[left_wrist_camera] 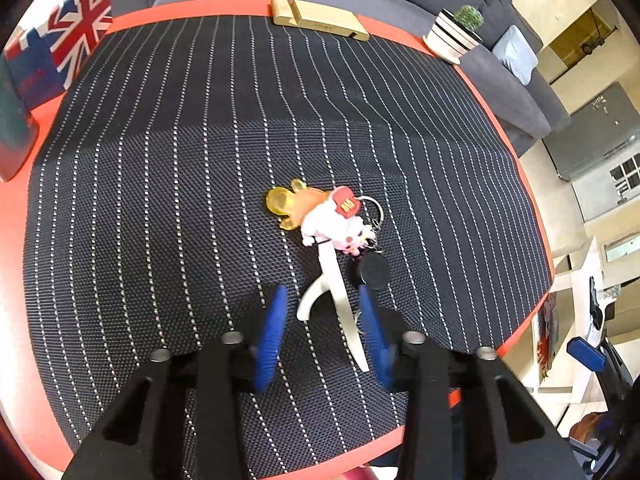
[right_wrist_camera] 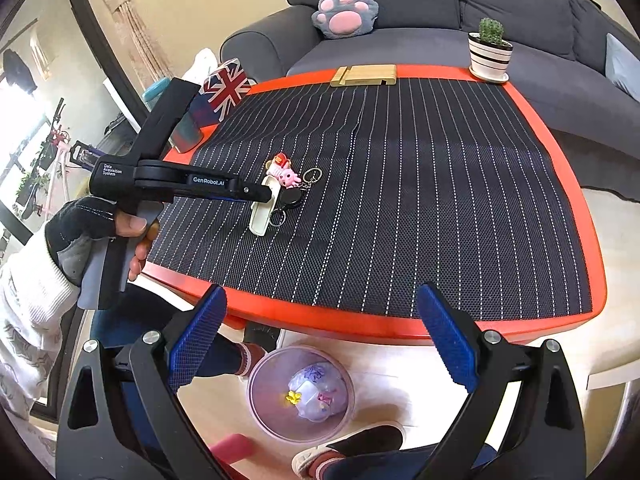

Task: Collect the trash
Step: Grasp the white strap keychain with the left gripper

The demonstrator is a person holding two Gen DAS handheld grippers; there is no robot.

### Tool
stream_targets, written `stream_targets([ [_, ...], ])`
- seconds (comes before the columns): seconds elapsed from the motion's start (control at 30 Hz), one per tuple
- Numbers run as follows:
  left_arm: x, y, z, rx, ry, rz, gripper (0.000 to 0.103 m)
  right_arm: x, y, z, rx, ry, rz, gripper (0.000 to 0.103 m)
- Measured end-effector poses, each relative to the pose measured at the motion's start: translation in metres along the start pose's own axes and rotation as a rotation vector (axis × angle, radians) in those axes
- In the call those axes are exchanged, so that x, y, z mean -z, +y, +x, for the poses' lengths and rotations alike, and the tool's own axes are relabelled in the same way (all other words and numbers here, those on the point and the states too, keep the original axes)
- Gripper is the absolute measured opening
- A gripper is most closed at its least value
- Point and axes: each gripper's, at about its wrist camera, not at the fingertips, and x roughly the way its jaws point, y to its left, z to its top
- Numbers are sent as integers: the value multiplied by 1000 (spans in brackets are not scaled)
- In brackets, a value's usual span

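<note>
left gripper [left_wrist_camera: 323, 322]: jaws narrowed around the white shoehorn [left_wrist_camera: 340, 300], pads not visibly pressing it
right gripper [right_wrist_camera: 322, 338]: jaws wide apart, empty, above the bin [right_wrist_camera: 256, 400]
shoehorn: flat on the striped mat [left_wrist_camera: 160, 200], touching the keychain [left_wrist_camera: 336, 220]
risk: thin piece slips; keyring snags and drags along

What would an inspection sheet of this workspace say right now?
Surface: orange table under striped mat.
Job's things: keychain bunch on mat; pink bin on floor, holding crumpled wrap.
Clutter: flag box, wooden stand, cactus pot.
Grippers: left gripper open, fingers straddling the bunch's white strap; right gripper open, empty, pointing toward bin.
Cables: nothing seen.
Surroundings: grey sofa, paw cushion.
</note>
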Motion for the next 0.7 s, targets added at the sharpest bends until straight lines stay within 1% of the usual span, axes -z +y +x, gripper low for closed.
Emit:
stream_targets([
  [0.03,0,-1,0,3,0,1,27,0,0,0,1,1,0,94],
  [0.1,0,-1,1,9,0,4,24,0,0,1,1,2,0,94],
  [0.17,0,-2,0,22,-5,6,15,0,1,1,1,3,-1,94],
  [0.2,0,-2,-1,23,-7,4,7,-1,0,1,2,3,-1,94],
  [0.43,2,1,-6,29,-22,19,6,-4,2,3,4,6,-6,94],
  [0.7,4,1,-30,22,-71,56,6,-17,12,8,11,11,-42,94],
])
